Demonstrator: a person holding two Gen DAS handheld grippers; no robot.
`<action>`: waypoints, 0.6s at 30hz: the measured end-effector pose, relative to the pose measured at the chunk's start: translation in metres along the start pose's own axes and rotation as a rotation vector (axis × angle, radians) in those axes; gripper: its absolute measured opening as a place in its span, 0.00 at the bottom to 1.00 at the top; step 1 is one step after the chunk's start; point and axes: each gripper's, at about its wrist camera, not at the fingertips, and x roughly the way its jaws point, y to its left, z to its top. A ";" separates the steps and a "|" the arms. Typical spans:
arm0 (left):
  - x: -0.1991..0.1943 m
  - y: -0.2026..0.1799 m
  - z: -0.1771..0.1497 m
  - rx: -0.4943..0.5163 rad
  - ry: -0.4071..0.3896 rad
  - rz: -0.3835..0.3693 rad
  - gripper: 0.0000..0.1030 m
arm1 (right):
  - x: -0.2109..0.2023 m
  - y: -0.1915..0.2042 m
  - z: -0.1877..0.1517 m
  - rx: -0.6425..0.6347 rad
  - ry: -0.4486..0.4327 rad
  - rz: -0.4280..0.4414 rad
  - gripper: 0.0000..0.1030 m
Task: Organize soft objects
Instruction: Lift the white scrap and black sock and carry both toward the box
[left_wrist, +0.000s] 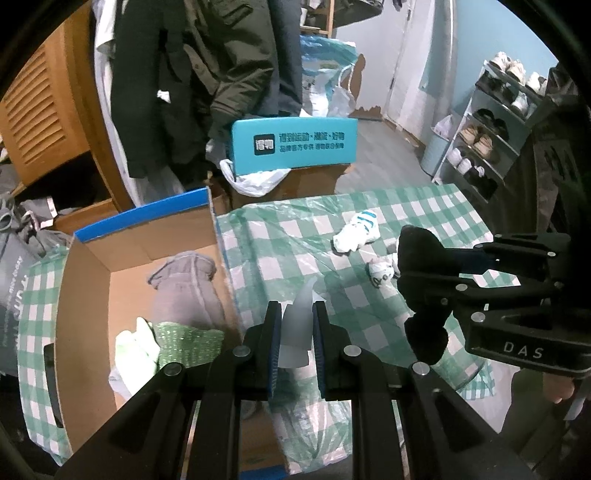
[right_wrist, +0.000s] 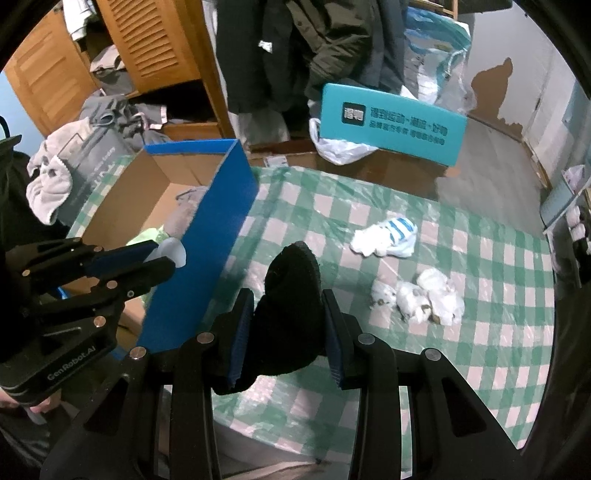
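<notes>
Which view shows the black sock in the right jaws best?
The right wrist view: the black sock fills the centre, clamped between both pads of the right gripper. The left wrist view shows the black sock side-on near the right edge, partly hidden by the gripper.

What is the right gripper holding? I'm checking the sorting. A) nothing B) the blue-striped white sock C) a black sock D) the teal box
C: in the right wrist view the right gripper has its jaws pressed on a black sock, while the blue-striped white sock lies on the checked cloth.
</notes>
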 end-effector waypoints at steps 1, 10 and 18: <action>-0.002 0.003 0.000 -0.003 -0.005 0.004 0.16 | 0.000 0.003 0.002 -0.004 -0.002 0.003 0.34; -0.012 0.030 -0.005 -0.042 -0.020 0.028 0.16 | 0.002 0.032 0.017 -0.049 -0.011 0.023 0.34; -0.016 0.061 -0.011 -0.094 -0.023 0.047 0.16 | 0.012 0.059 0.031 -0.089 -0.006 0.040 0.34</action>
